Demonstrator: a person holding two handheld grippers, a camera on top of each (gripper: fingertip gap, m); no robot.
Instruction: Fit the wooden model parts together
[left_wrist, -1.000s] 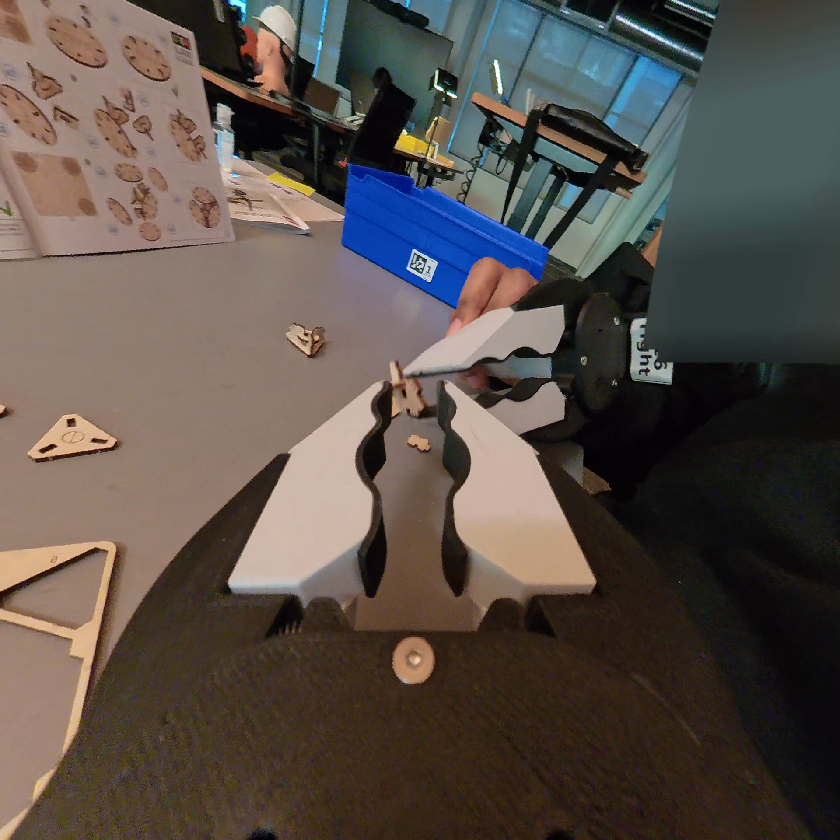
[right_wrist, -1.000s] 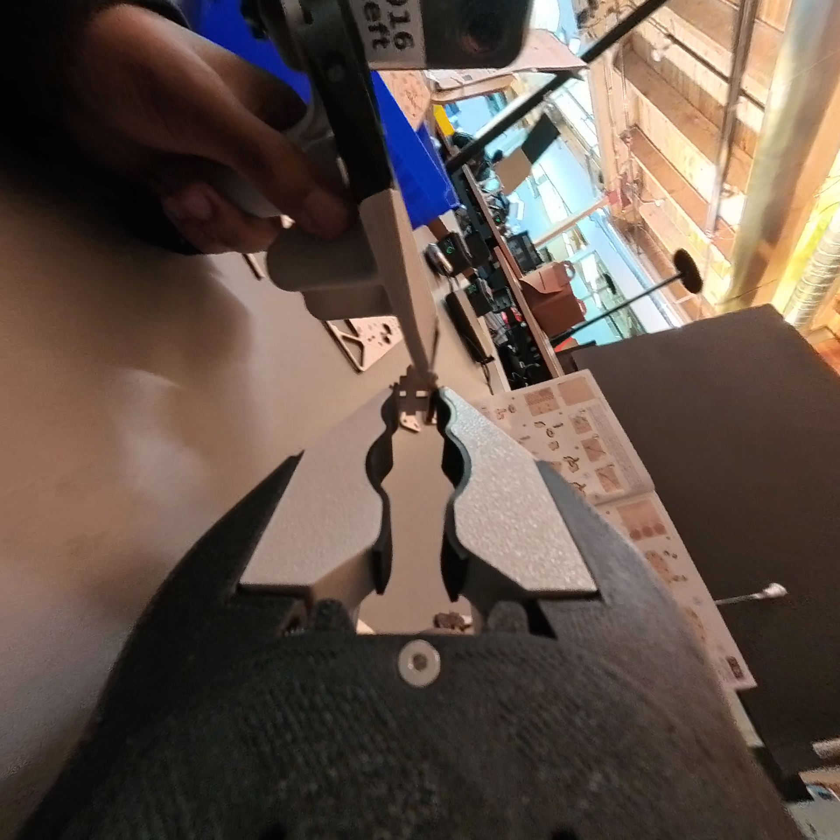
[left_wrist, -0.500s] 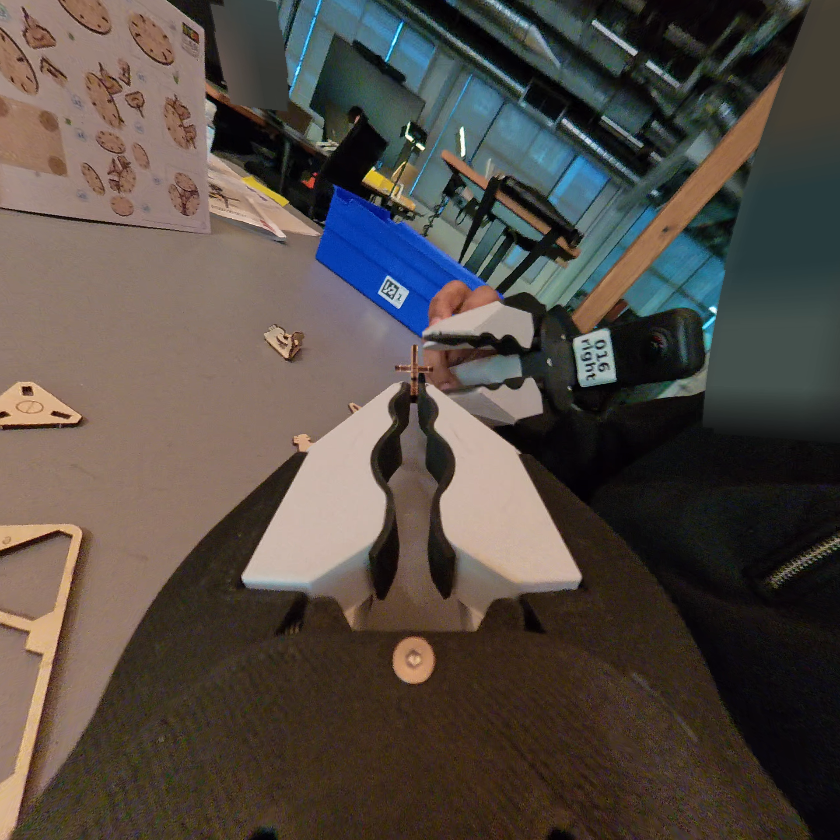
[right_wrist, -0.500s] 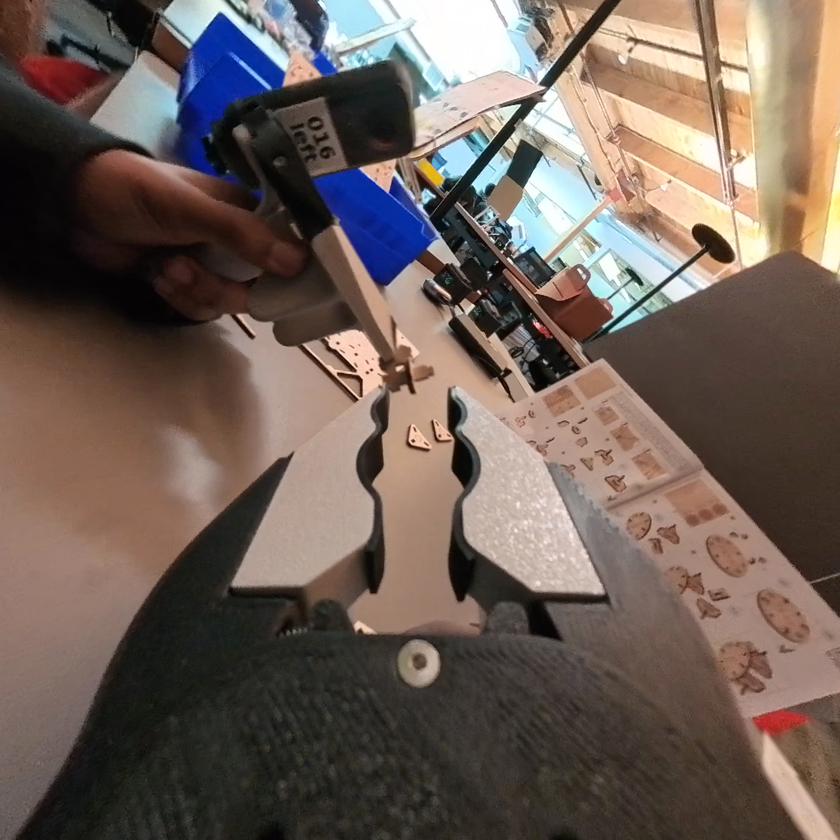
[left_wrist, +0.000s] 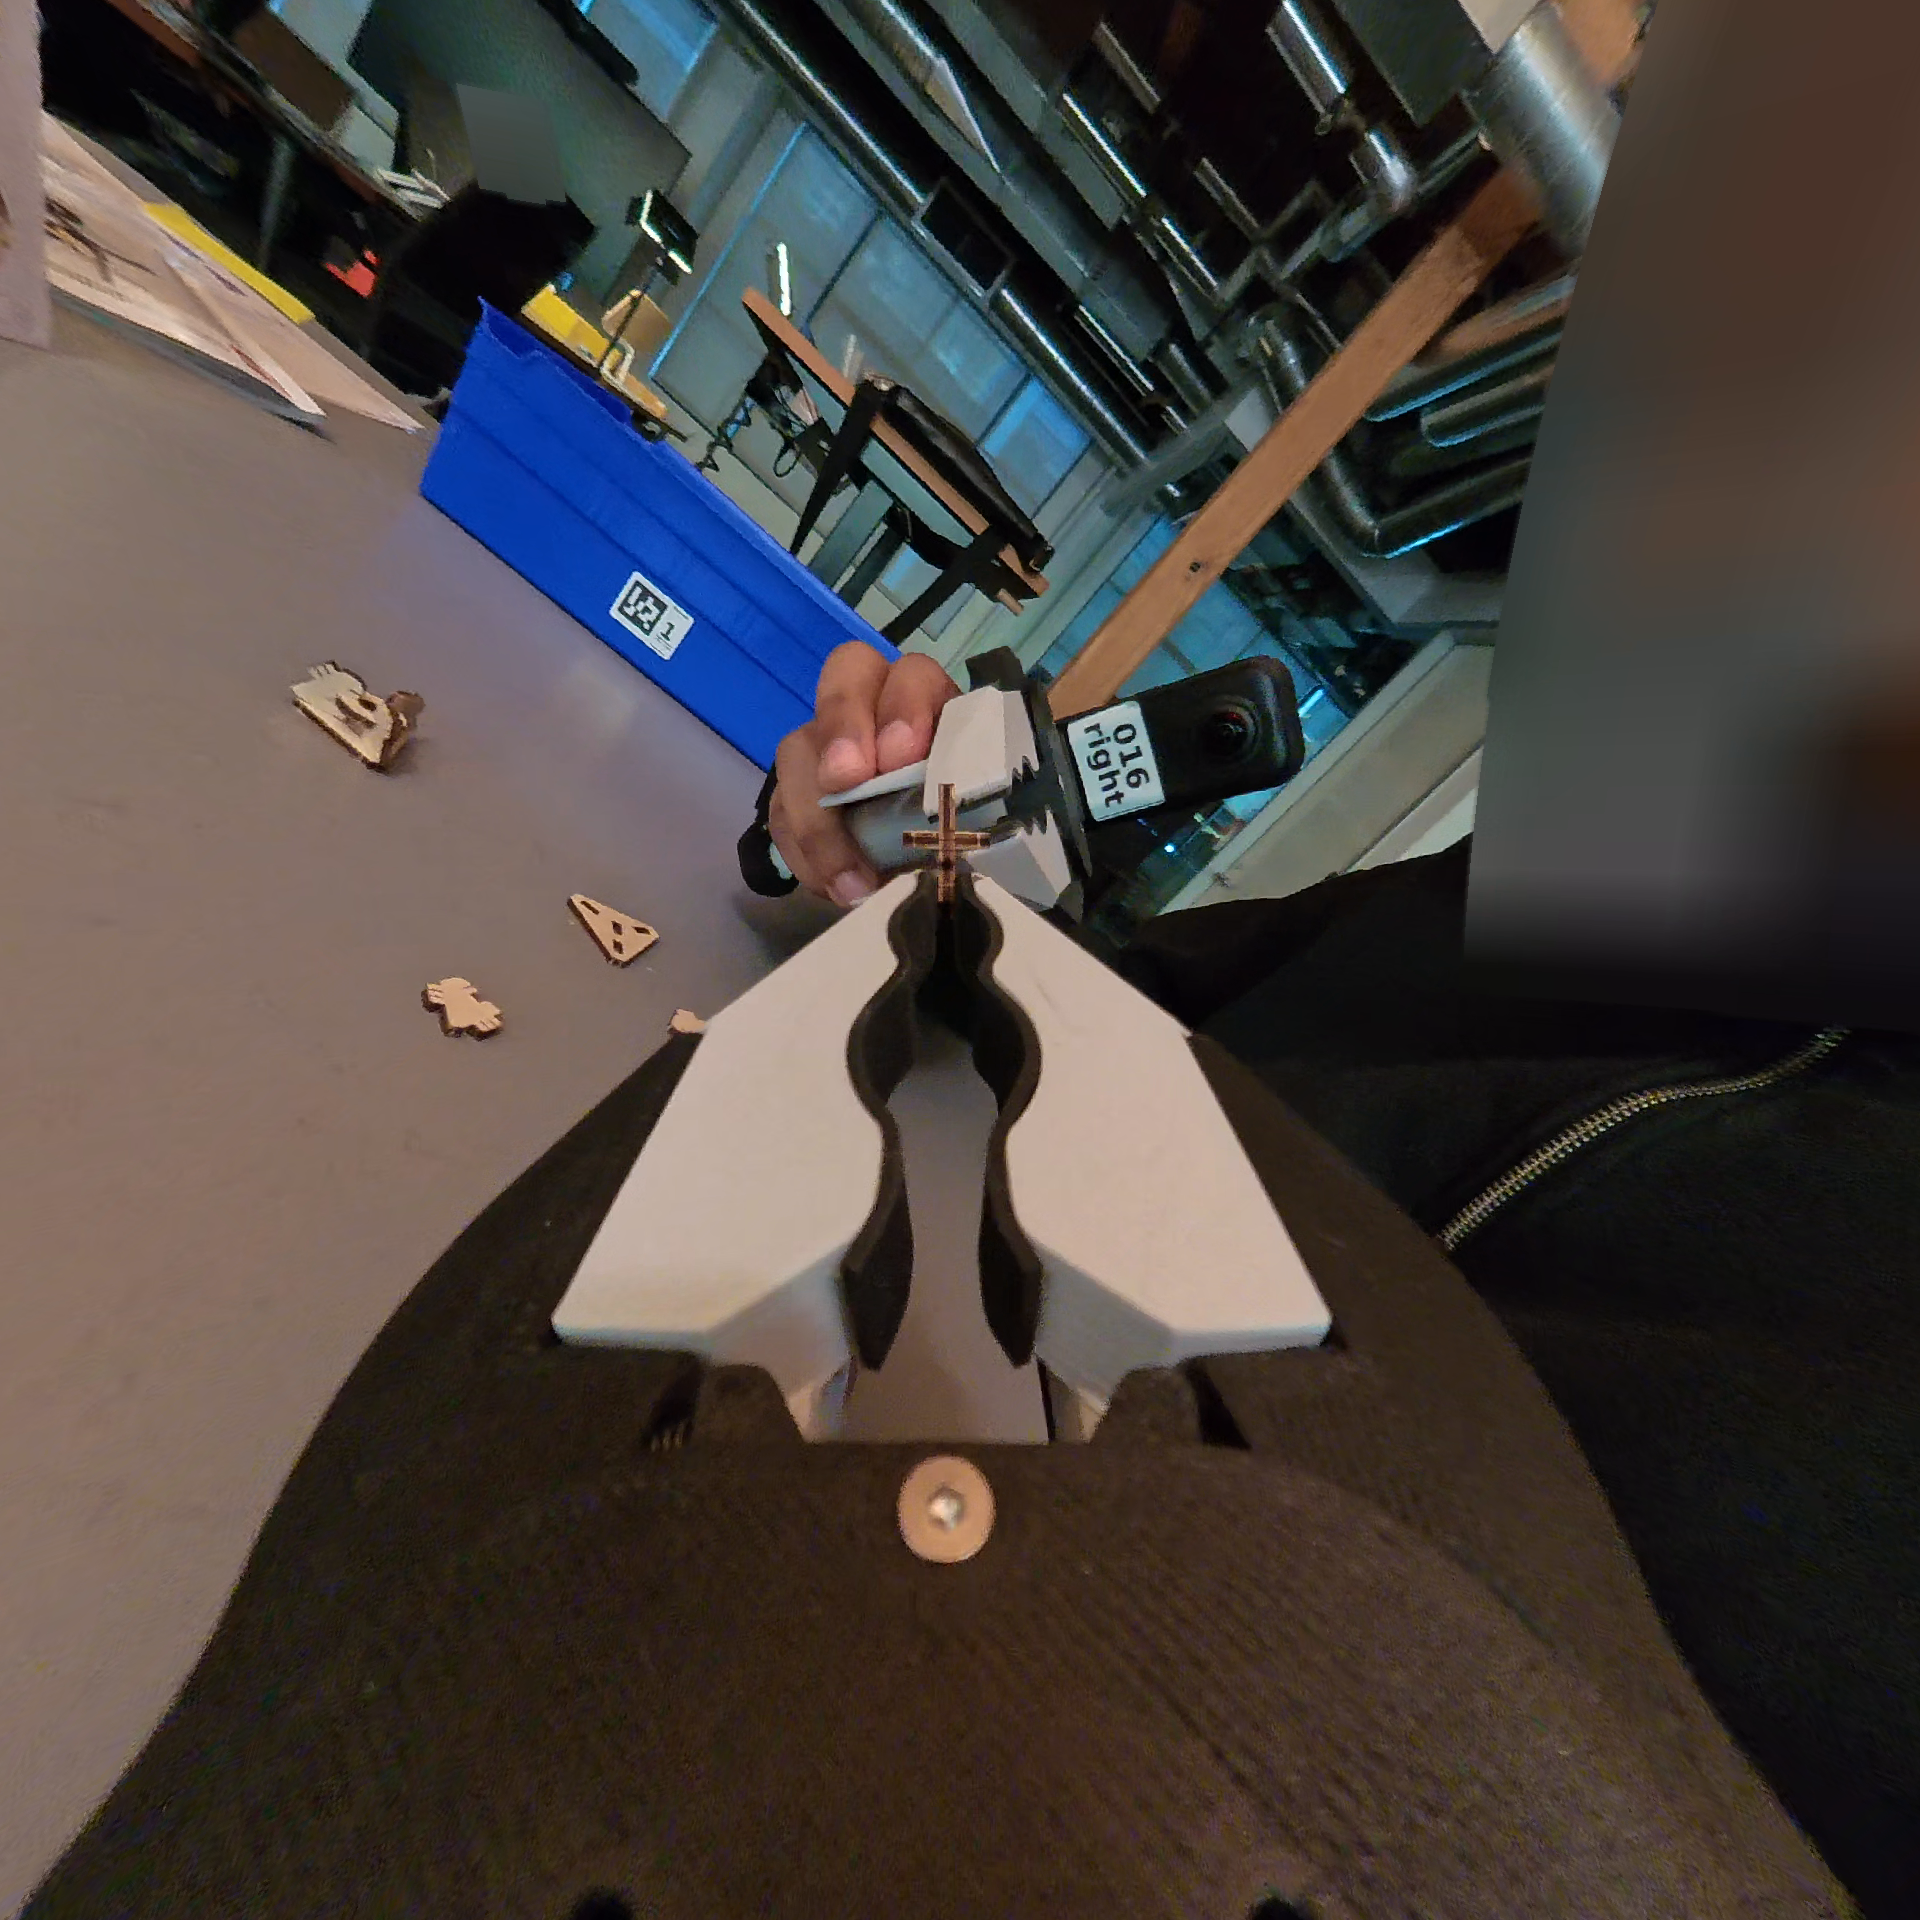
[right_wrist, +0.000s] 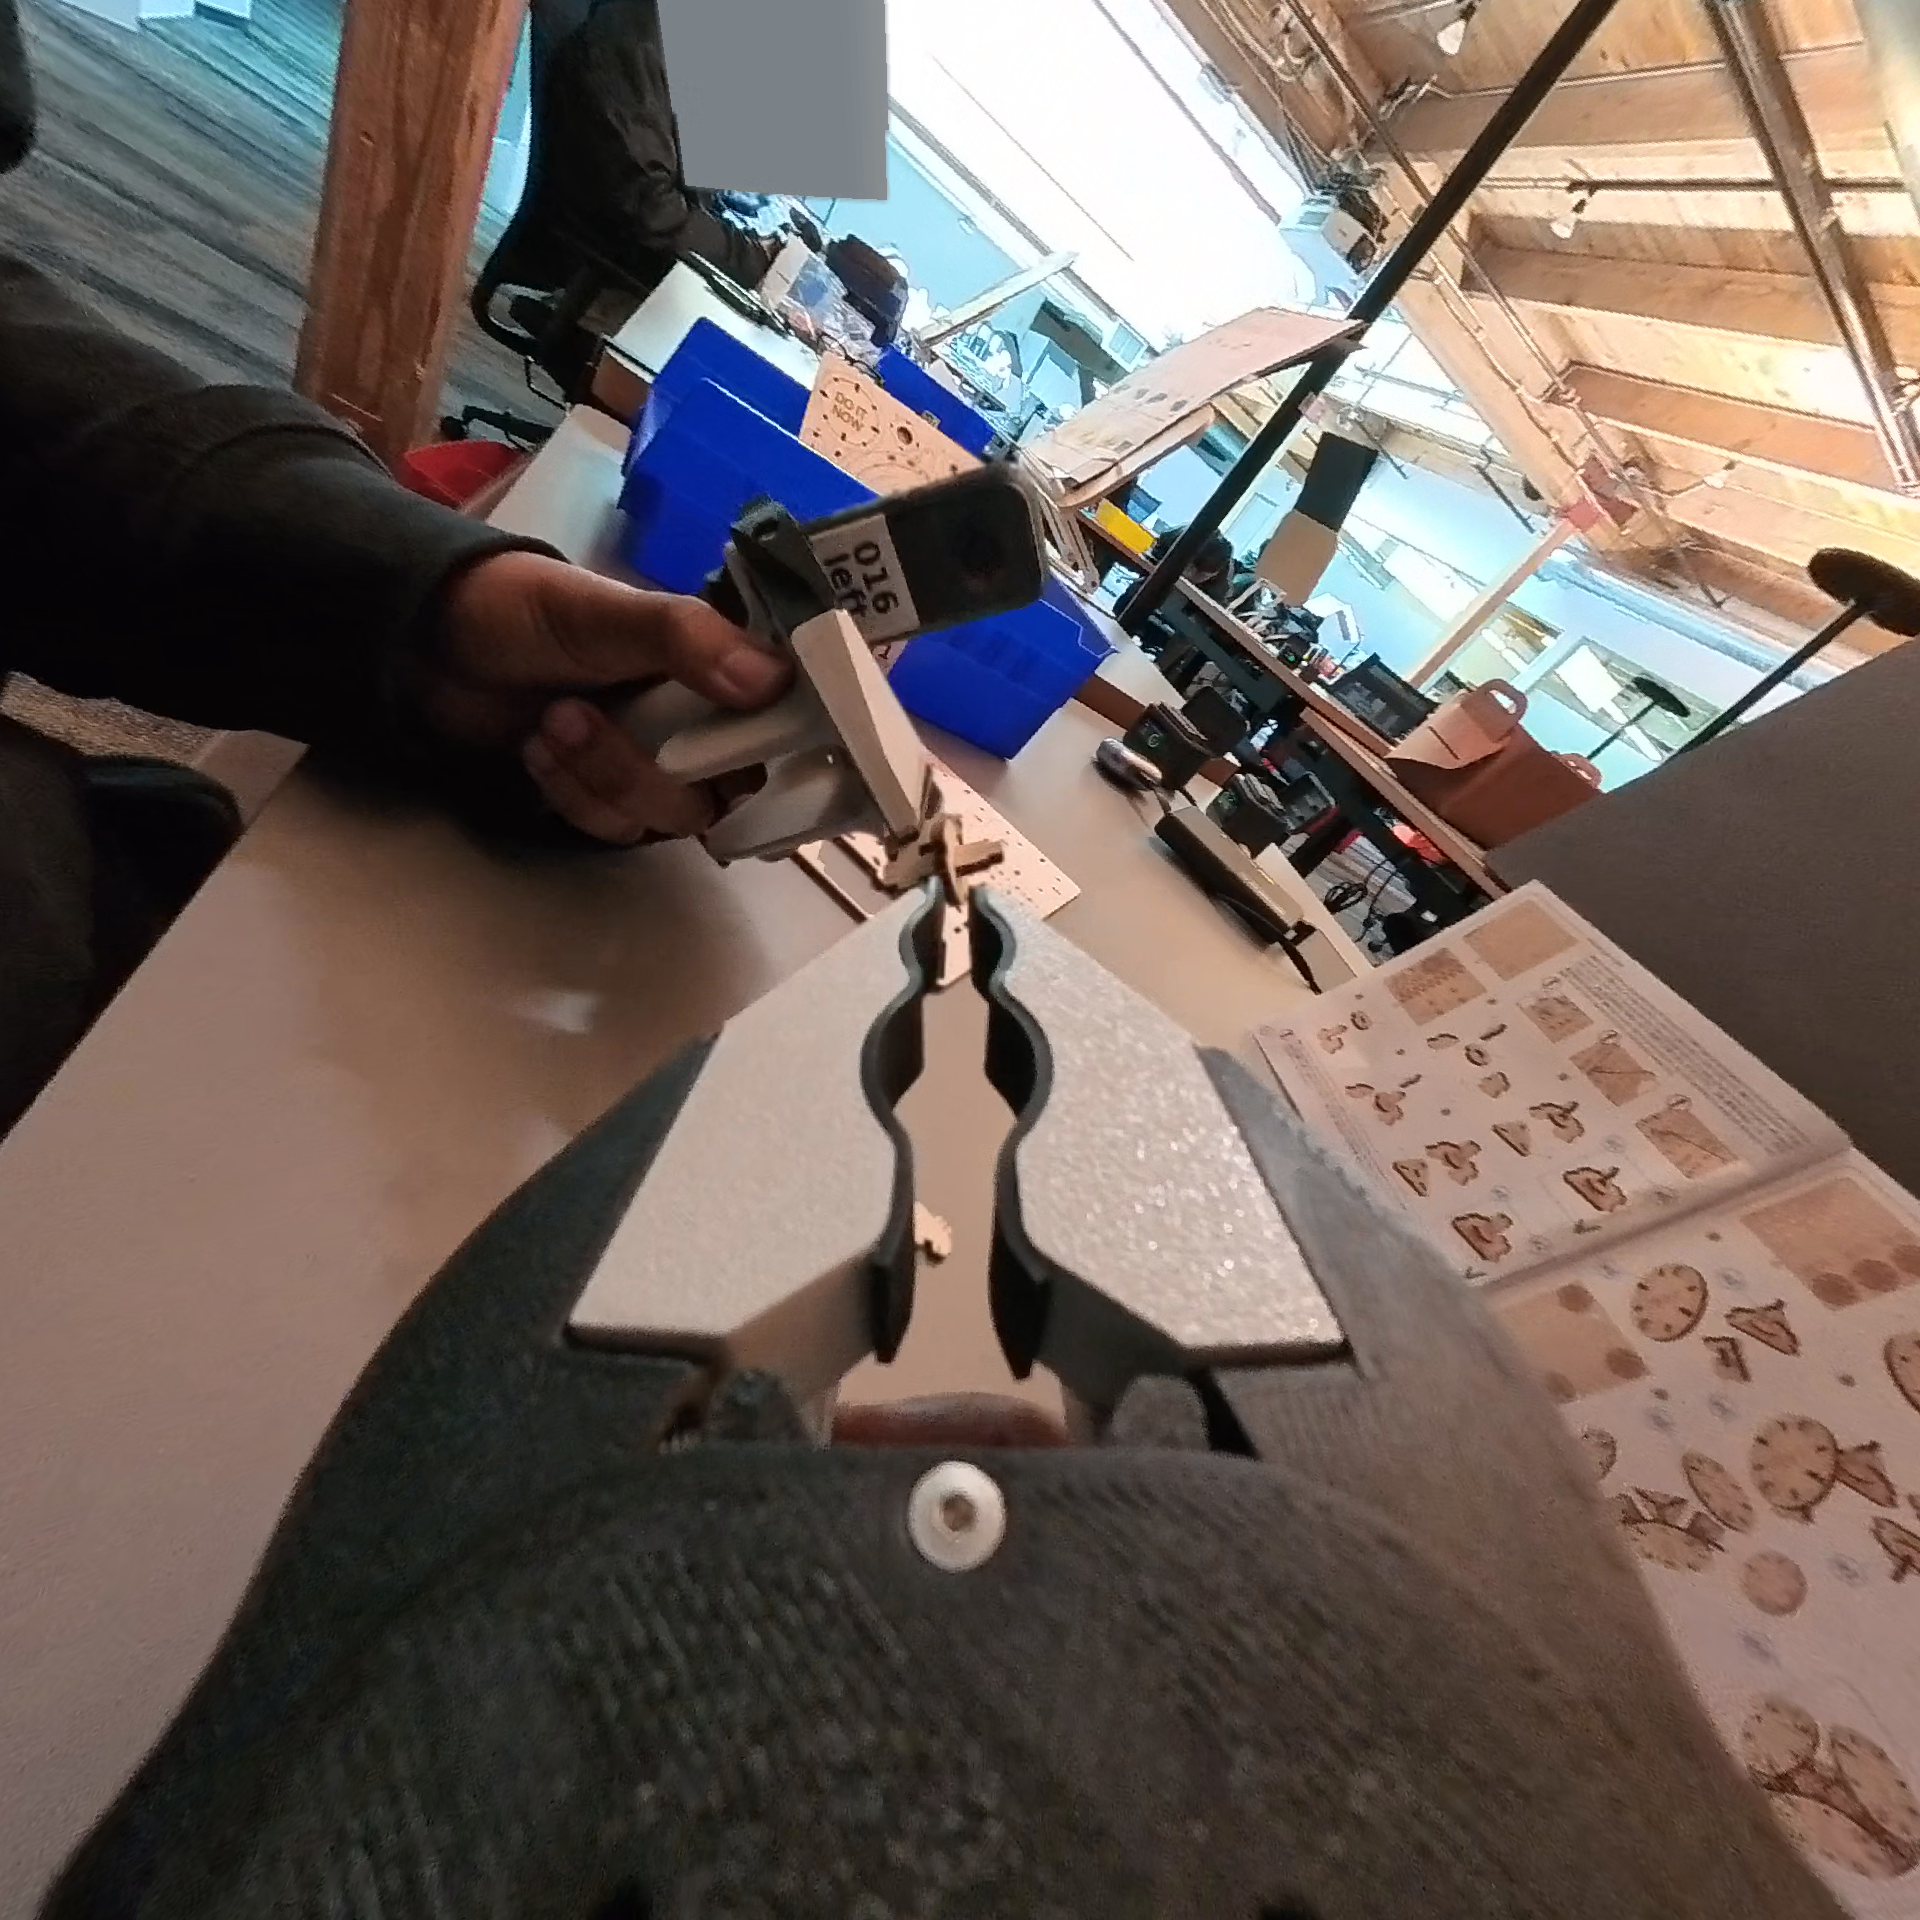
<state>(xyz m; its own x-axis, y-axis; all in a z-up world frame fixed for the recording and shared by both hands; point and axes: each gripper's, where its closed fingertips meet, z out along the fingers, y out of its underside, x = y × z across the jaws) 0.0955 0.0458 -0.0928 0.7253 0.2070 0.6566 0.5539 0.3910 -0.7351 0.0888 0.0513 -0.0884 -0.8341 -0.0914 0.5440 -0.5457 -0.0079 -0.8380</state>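
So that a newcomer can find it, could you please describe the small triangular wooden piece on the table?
On the grey table, before the blue bin, loose wooden bits lie left of the left gripper. The triangular piece lies nearest the bin; it alone is a flat triangle with dark slots.

Each camera sits just behind its own tongs, low over the desk (left_wrist: 208, 1143) and tilted. The left wrist view faces right, toward the right tongs (left_wrist: 940, 821) close ahead. The right wrist view faces left, toward the left tongs (right_wrist: 914, 821). Both share the near desk between them.
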